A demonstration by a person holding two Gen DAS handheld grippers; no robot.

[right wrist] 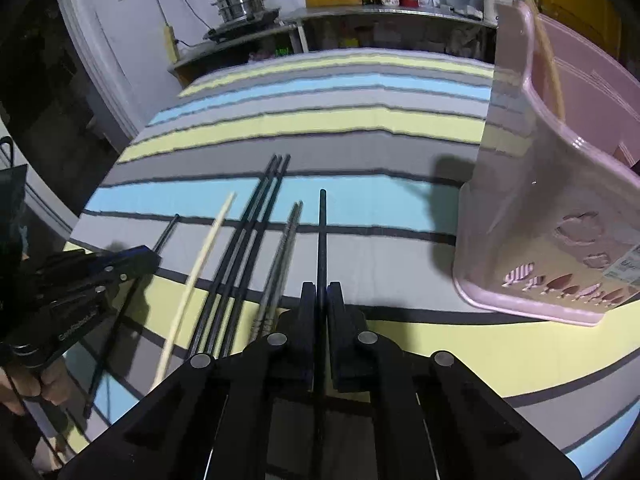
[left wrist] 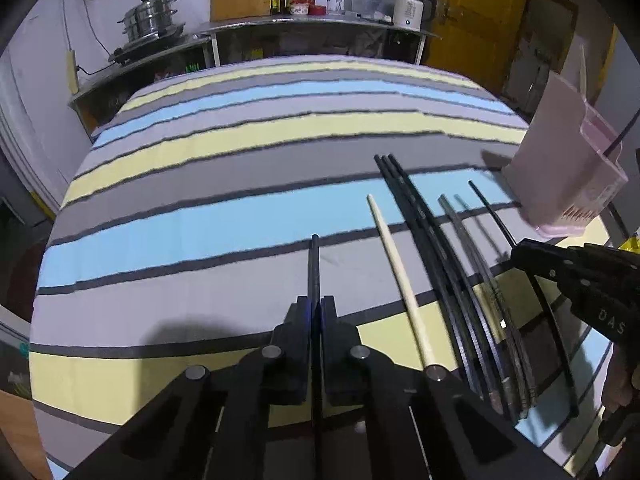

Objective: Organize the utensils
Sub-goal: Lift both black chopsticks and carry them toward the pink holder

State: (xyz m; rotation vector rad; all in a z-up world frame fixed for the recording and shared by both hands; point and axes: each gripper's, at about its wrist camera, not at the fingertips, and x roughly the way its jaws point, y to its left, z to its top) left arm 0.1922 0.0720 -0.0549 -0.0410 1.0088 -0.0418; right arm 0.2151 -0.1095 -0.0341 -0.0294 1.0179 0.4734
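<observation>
counter [left wrist: 200, 184]: striped cloth carried everything.
holder [right wrist: 552, 216]: pink caddy stood upright to my right, one pale stick already in it; my right tool was the nearer one.
loose chopsticks [left wrist: 432, 264]: lay between my two tools, long axes running away from me.
right tool [right wrist: 321, 292]: clamped on a black chopstick [right wrist: 322, 232] pointing forward; I judged it needed tipping upright for the holder.
left tool [left wrist: 315, 308]: pinched another black chopstick [left wrist: 315, 264], level, well apart from the holder.
</observation>
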